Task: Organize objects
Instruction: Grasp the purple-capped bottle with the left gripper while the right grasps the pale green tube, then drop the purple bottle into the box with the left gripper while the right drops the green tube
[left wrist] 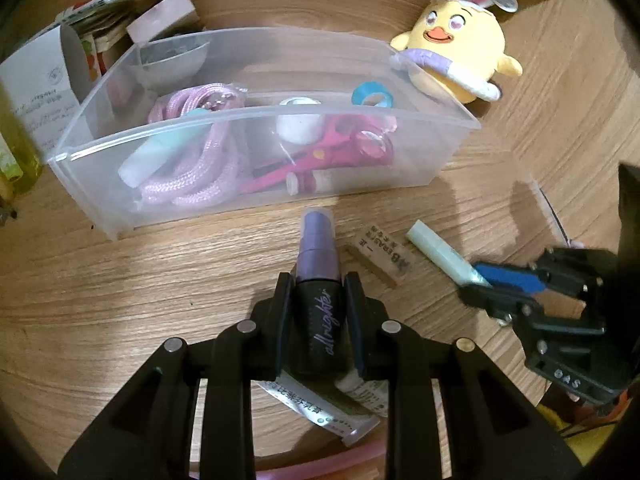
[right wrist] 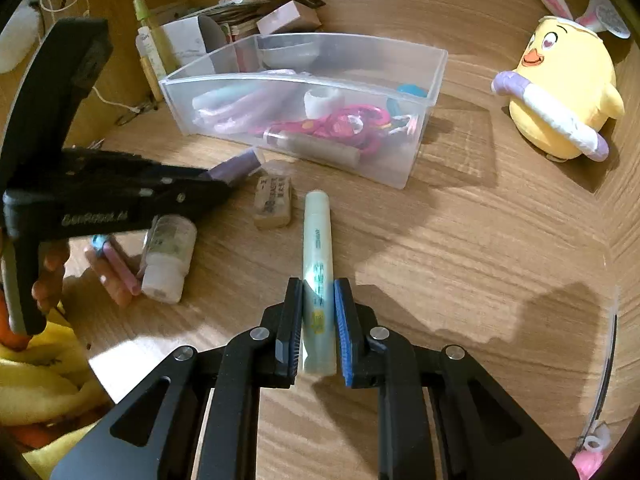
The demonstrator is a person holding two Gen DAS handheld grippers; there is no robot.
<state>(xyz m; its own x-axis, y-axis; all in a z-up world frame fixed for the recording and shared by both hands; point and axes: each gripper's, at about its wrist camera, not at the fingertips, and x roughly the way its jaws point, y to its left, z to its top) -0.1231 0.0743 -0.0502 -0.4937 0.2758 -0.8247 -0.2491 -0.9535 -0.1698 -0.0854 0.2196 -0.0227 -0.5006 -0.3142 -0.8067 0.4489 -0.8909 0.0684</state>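
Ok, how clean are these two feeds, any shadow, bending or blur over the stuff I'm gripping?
Left wrist view: fisheye bows the clear bin; the spray bottle stays sharp; corners dark. Right wrist view: hard shadows fall on the table right of the pale green pen, which stays legible; edges soften.

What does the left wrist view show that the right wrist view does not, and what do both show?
Left wrist only: the "allnighter" lettering on the purple spray bottle, clamped in the left gripper, and a flat sachet beneath its jaws.

Right wrist only: a small white bottle and pink stick lying under the left gripper, and the pale green marker seen end to end between the right gripper's jaws.

Both: the clear plastic bin, the eraser and the yellow chick plush.
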